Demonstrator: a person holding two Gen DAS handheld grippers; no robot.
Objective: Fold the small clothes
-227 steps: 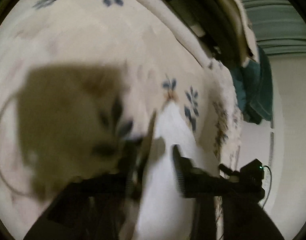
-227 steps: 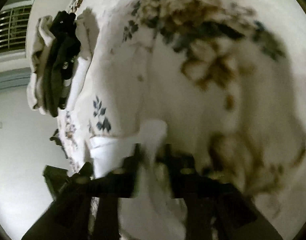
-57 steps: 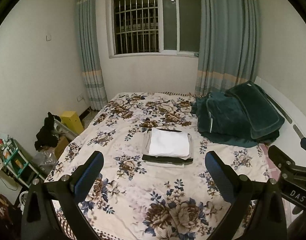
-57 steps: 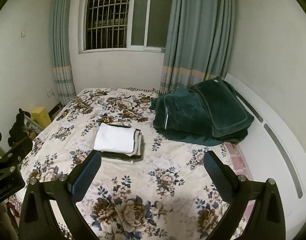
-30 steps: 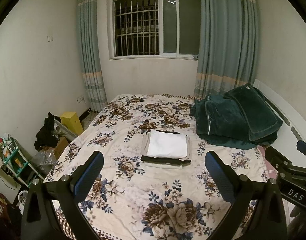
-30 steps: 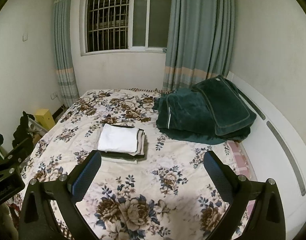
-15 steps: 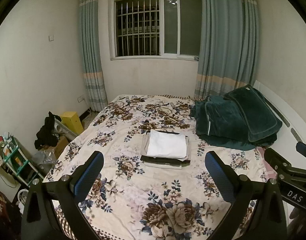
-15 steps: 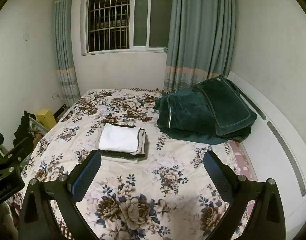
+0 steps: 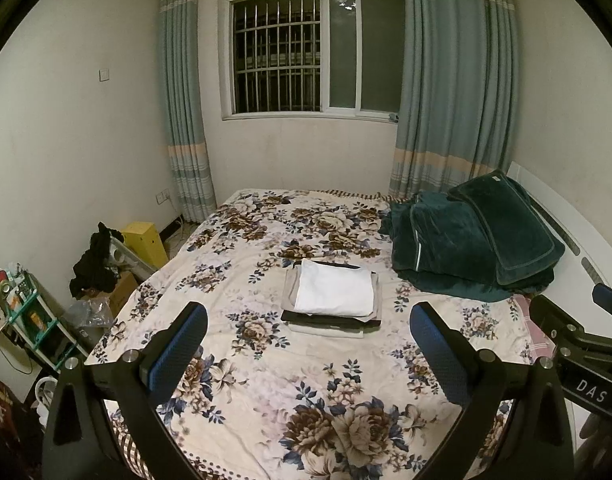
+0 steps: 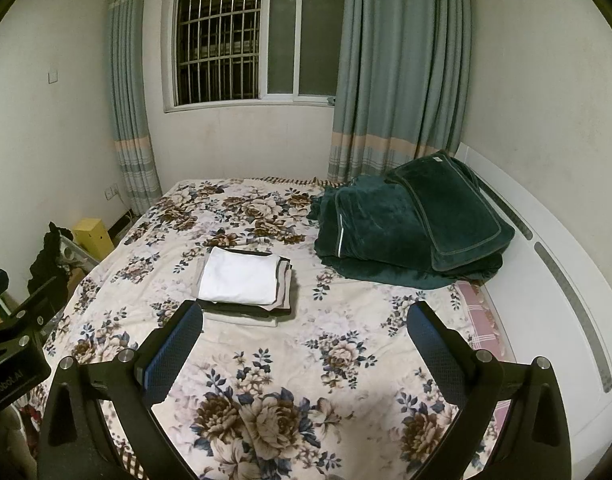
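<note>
left wrist: both hand-held grippers (image 9: 308, 334) spread, empty, now backed off bed (image 9: 265, 392)
stack: white garment (image 9: 334, 292) folded on top, task likely done

A bed (image 9: 289, 392) under a cream floral cover fills the room between pale walls (image 9: 65, 152). Behind it a barred window (image 9: 306, 52) shows darkness outside, flanked by grey-blue curtains (image 9: 454, 80) with a peach band. A dark green blanket (image 10: 410, 232) is heaped by the white headboard (image 10: 554, 288). A yellow box (image 9: 145, 240) and a small green shelf (image 9: 29, 320) stand along the left wall.
</note>
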